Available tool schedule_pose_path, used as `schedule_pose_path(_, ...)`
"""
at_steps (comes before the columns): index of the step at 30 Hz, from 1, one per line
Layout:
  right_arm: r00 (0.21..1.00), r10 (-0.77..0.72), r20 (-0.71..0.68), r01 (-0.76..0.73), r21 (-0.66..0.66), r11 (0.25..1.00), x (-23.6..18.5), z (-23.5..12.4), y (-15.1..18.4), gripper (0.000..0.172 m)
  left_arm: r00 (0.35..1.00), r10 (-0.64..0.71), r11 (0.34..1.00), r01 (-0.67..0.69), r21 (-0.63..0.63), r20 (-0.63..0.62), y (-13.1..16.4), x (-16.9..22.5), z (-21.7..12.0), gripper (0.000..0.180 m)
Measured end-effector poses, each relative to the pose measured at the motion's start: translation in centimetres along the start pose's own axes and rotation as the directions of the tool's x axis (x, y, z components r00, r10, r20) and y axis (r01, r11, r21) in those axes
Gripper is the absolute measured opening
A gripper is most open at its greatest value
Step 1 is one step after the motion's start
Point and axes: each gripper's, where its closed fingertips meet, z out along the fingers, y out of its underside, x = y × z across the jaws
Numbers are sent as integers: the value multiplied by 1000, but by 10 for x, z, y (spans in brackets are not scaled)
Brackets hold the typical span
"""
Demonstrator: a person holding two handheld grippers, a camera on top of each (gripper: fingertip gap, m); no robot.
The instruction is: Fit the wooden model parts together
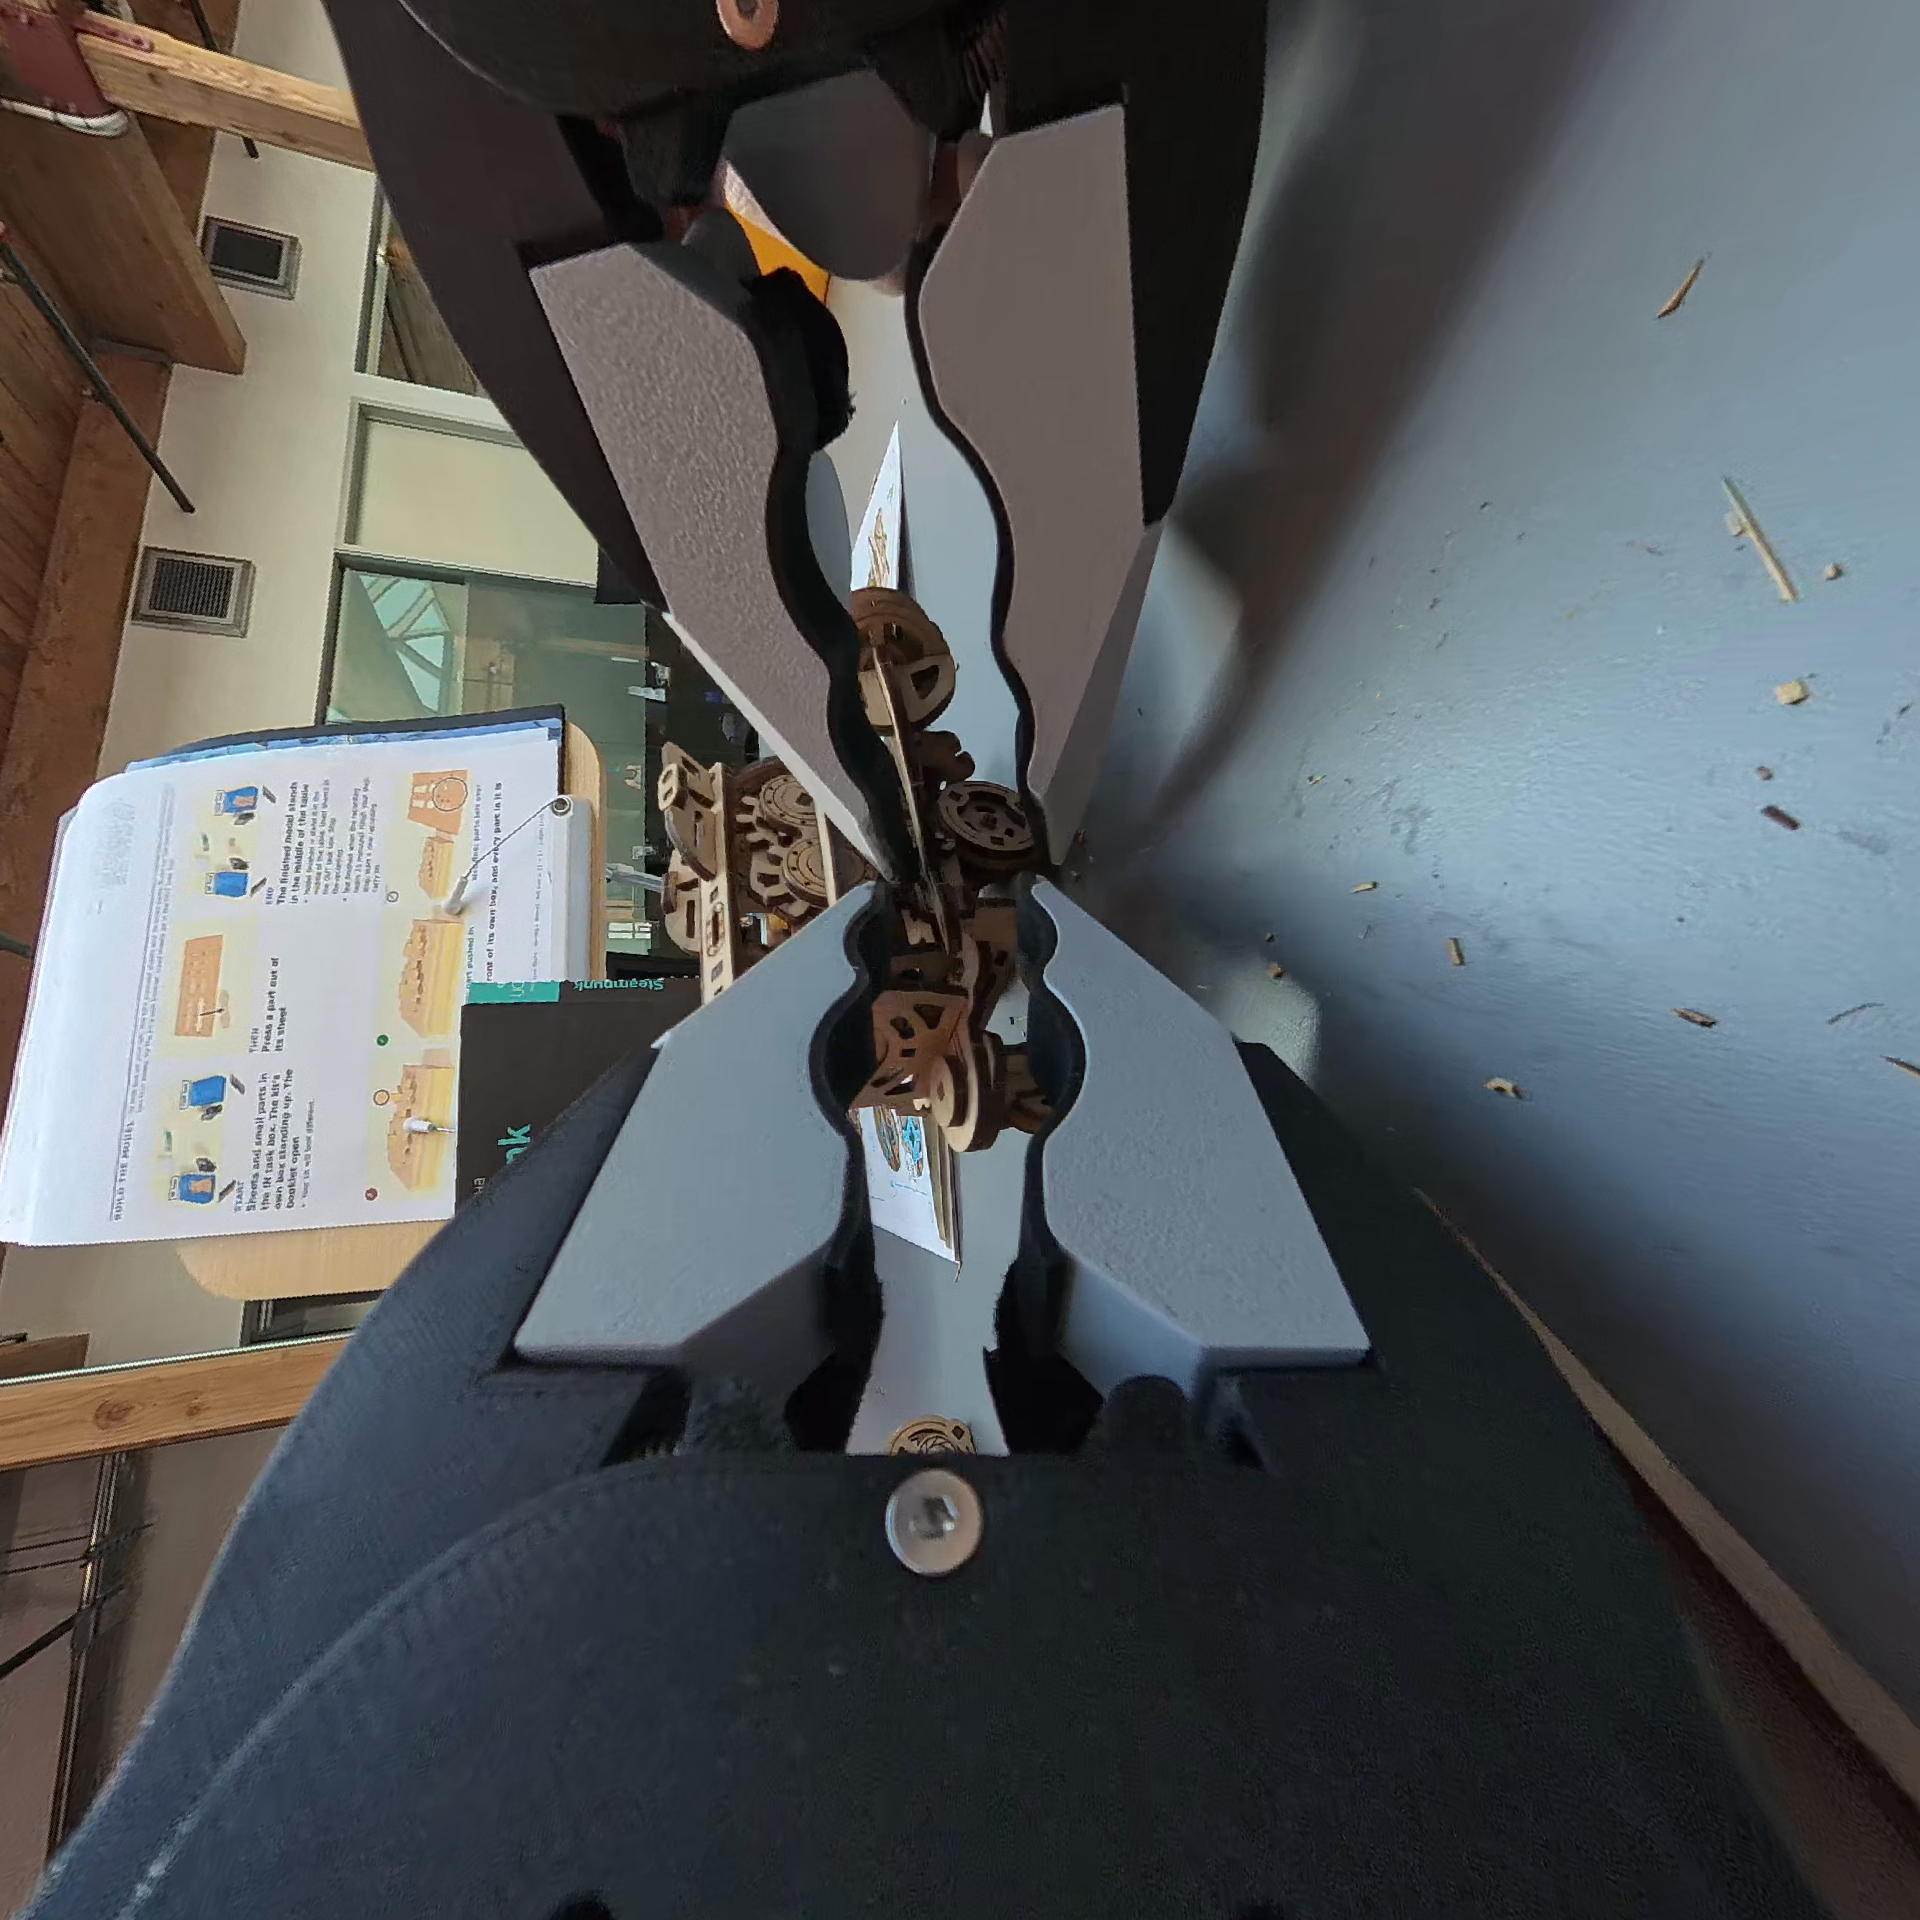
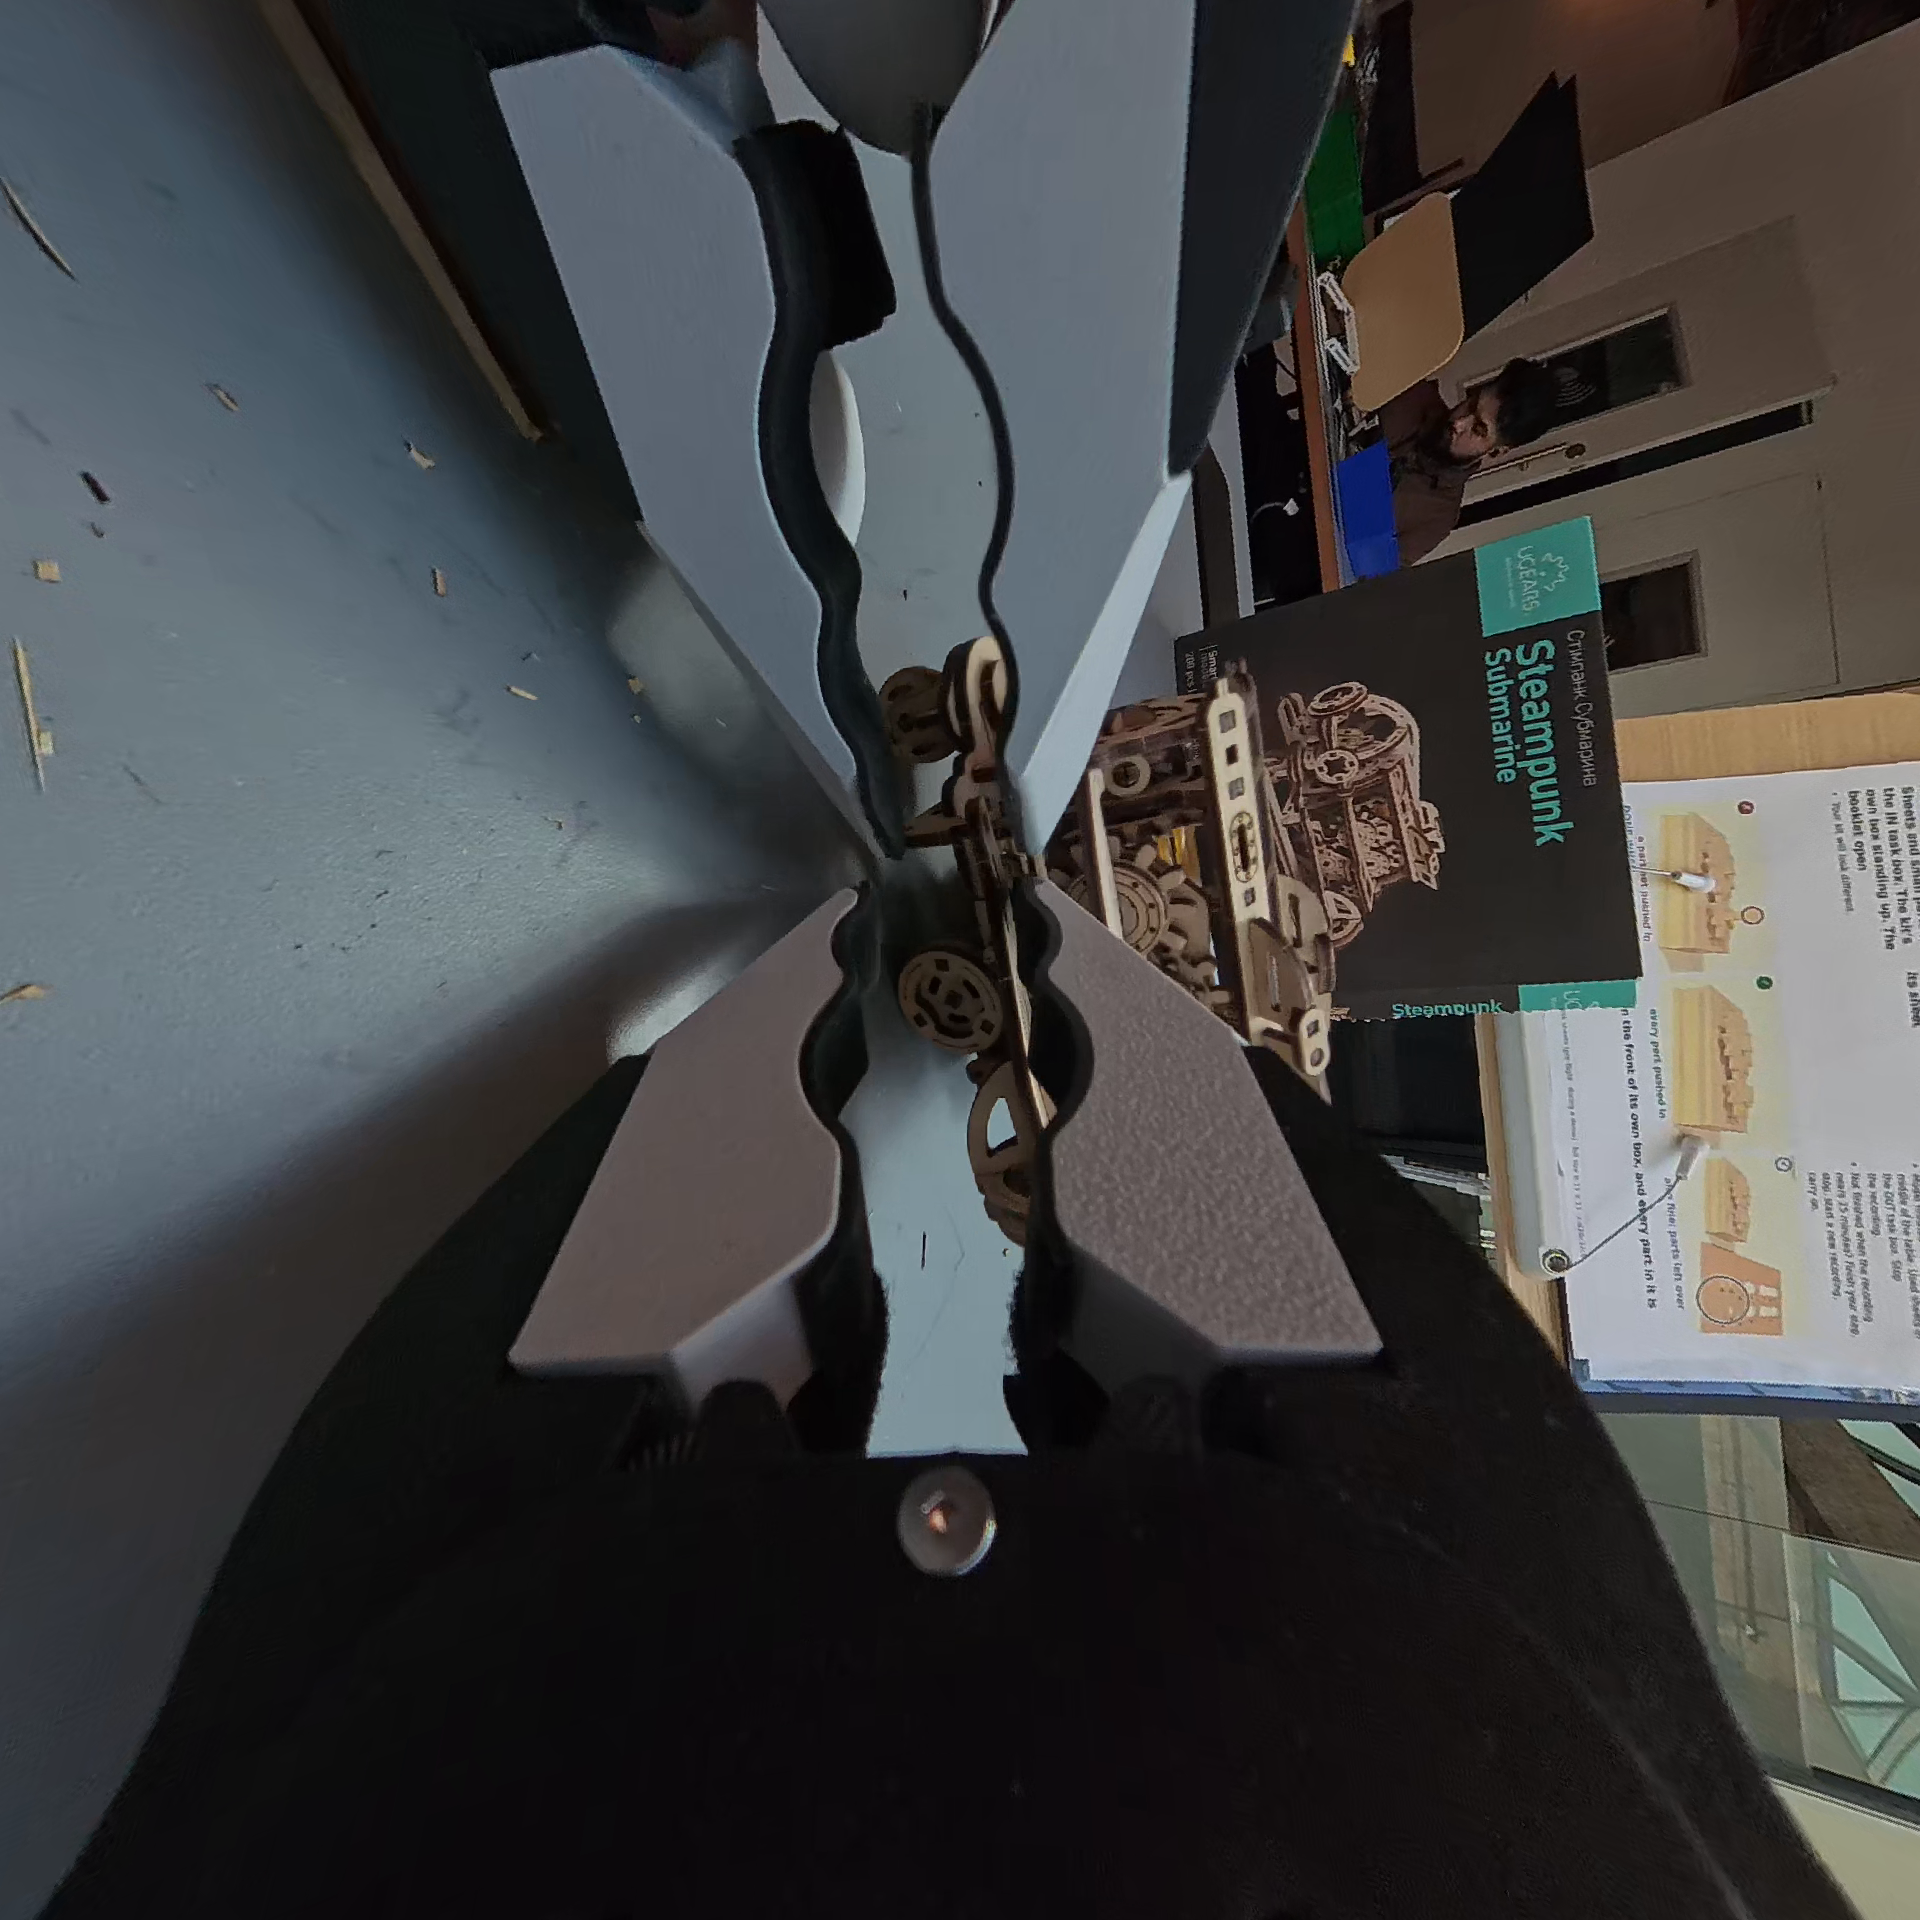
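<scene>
Grey counter (image 1: pixel 1507 727) carries wood chips; both hand-held grippers, left (image 1: pixel 956 894) and right (image 2: pixel 951 883), meet tip to tip, each clamping the wooden subassembly (image 1: pixel 935 1018) between them, likely steadying it for fitting.

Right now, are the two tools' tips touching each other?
Cannot tell. In both wrist views the left tool and right tool meet tip to tip around the wooden subassembly, which hides any gap.

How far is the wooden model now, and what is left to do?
Done: a larger wooden assembly with gears stands in front of the kit box. In hand: a smaller wooden sub-assembly with wheels sits between both grippers, left gripper and right gripper, tip to tip above the grey table. Whether either grips it firmly I cannot tell. Left: it is not yet joined to the larger assembly.
</scene>
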Motion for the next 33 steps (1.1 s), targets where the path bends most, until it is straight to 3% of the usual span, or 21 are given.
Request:
schedule_pose_path(7,1000,-20,-23,21,28,999,2,-1,-6,31,998,-68,997,67,43,2,-6,-2,-20,29)
schedule_pose_path(15,997,-72,0,72,11,997,-3,1,-10,39,957,-241,964,217,153,164,-7,-45,-59,23)
schedule_pose_path(25,969,-236,-78,233,-47,971,0,10,-11,25,936,-288,953,260,158,201,8,-56,-65,15)
schedule_pose_path(33,956,-282,-80,276,-85,957,-2,15,-7,22,928,-317,943,286,167,198,10,-60,-66,12)
